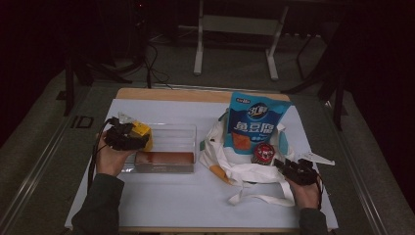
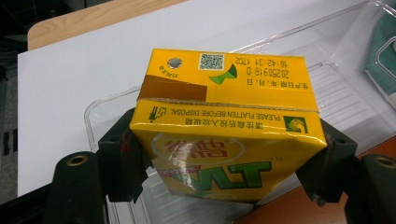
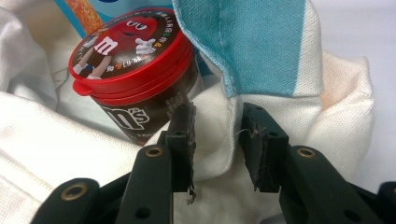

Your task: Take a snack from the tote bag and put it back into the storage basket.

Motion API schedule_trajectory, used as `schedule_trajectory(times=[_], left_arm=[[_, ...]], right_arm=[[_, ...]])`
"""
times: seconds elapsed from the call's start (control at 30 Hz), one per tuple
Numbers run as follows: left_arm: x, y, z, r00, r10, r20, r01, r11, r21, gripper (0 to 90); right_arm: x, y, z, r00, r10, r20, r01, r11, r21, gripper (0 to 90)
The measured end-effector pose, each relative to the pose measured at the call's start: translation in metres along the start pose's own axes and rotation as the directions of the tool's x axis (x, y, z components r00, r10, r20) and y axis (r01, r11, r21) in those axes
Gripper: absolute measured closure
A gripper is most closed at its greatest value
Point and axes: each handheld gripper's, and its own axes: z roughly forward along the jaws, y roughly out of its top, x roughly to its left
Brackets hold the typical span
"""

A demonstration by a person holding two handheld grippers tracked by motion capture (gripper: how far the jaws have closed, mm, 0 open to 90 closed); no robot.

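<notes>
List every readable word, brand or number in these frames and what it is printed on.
Yellow drink carton: "PLEASE FLATTEN BEFORE DISPOSAL", "VLT", "20250918 D", "10:42:31 17C2"; its Chinese print is too small to read.
Red-lidded candy jar: "m" on lid, "m's" on side.
Blue snack bag: Chinese characters, blurred.

The right gripper point(image 3: 217, 140) is pinching a fold of the white cloth bag point(image 3: 215, 154) between its two black jaws, the pads pressing on the hem from both sides. Just beyond the left jaw, a brown candy tub point(image 3: 135, 88) with a red lid is standing among the folds, touching the cloth. A blue panel point(image 3: 252, 42) of the bag is hanging over the jaws.
</notes>
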Motion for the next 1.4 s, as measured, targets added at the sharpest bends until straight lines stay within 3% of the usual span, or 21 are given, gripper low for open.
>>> schedule_trajectory(times=[1.4], left_arm=[[0.013, -0.025, 0.000, 0.9986, -0.044, -0.029, 0.046, 0.9977, 0.049, 27.8]], right_arm=[[0.000, 0.000, 0.000, 1.0000, 0.002, -0.002, -0.002, 1.0000, -0.002, 65.5]])
